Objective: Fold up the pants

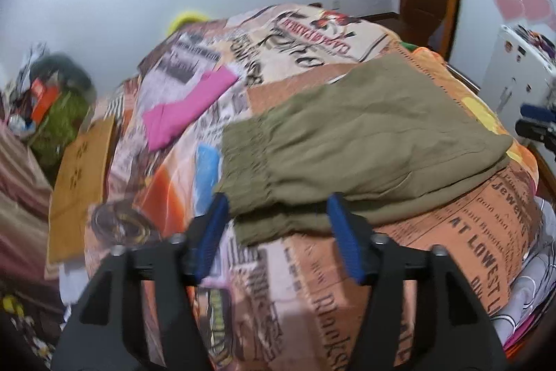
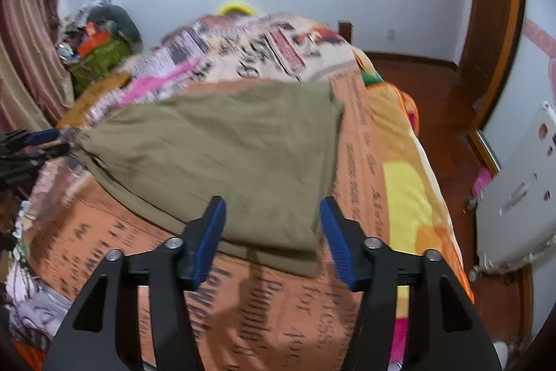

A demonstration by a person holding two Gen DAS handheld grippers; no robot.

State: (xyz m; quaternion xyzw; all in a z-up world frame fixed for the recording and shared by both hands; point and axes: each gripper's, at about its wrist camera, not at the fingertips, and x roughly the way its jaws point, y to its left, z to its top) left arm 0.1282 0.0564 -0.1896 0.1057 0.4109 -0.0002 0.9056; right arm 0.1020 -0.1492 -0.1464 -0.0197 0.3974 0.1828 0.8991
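Olive-green pants [image 1: 365,141] lie folded flat on the printed bedspread [image 1: 434,242], the elastic waistband toward the left. My left gripper [image 1: 278,214] is open and empty, its blue pads just short of the waistband's near corner. In the right wrist view the pants [image 2: 236,155] lie ahead, and my right gripper [image 2: 271,214] is open and empty at their near right corner. The right gripper's fingers [image 1: 535,120] show at the far right edge of the left view. The left gripper's fingers [image 2: 38,141] show at the left edge of the right view.
A folded pink garment [image 1: 187,106] lies on the bed's far left. A brown cardboard piece [image 1: 80,183] rests at the bed's left edge. A pile of clutter [image 1: 52,106] stands by the curtain. A white appliance [image 2: 521,197] and wooden floor lie right of the bed.
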